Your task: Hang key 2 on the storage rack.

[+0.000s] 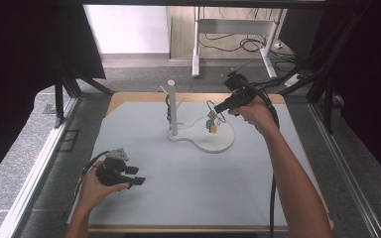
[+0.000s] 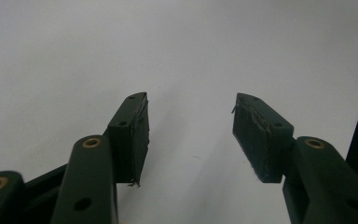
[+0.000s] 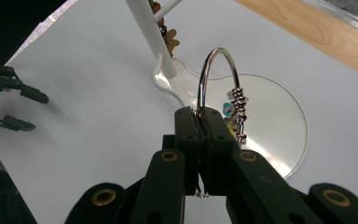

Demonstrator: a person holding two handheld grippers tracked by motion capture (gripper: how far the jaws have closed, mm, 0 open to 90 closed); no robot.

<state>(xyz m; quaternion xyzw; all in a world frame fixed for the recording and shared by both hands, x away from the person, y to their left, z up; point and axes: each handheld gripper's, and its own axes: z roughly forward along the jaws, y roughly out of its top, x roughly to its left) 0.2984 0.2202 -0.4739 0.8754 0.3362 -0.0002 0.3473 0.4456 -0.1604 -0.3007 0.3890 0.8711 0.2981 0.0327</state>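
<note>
Spreading across most of the high view, the worktop point(image 1: 188, 188) wears a smooth, matte pale-grey sheet with a light wooden edge showing at twelve o'clock. Near its middle, toward one o'clock, lies a glossy white stand base point(image 1: 223, 144), flat and rounded like a pear, narrowing to a neck at its nine o'clock end. From that neck rises a slim white post point(image 1: 172, 106) with thin pegs angled off it; some small dark and brownish things hang against it, too small to tell. The right gripper point(image 1: 220, 108), black hard plastic, is clenched on a thin polished metal key ring point(image 3: 214, 70), which arches in a round loop above the base; tiny metal loops and blue and yellow tags point(image 1: 211, 125) dangle from it. The post stands just at nine o'clock of the ring, apart from it. At seven o'clock, the left gripper point(image 1: 140, 175) rests released, ribbed pads point(image 2: 256, 135) apart over bare sheet.
</note>
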